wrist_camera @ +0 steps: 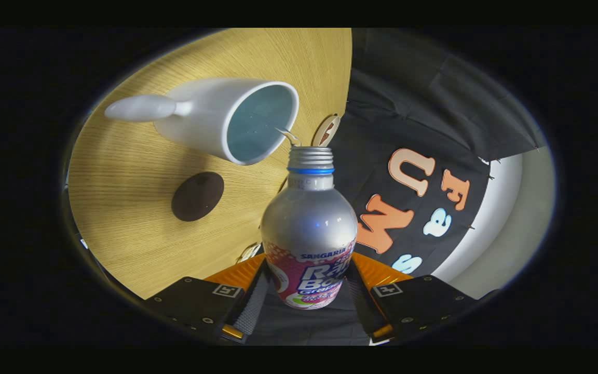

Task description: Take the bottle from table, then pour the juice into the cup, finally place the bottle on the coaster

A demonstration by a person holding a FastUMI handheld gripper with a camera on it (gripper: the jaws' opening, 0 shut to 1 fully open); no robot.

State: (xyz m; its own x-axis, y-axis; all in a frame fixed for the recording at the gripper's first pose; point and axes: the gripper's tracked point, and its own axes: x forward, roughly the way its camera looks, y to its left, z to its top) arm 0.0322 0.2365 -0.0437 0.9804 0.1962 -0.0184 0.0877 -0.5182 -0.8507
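We have the tool (307, 304) closed on the bottle (308, 234), a finger pressing each side of its lower body, tipped so its open neck reaches the cup (234, 119) rim; a thin stream seems to pour. The dark coaster (198, 196) waits beside the cup on the counter (122, 176).

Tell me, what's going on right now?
Gripper shut on bottle, tipped toward the cup. Thin stream running from its mouth into the cup. Coaster bare beside cup; nothing in the way.
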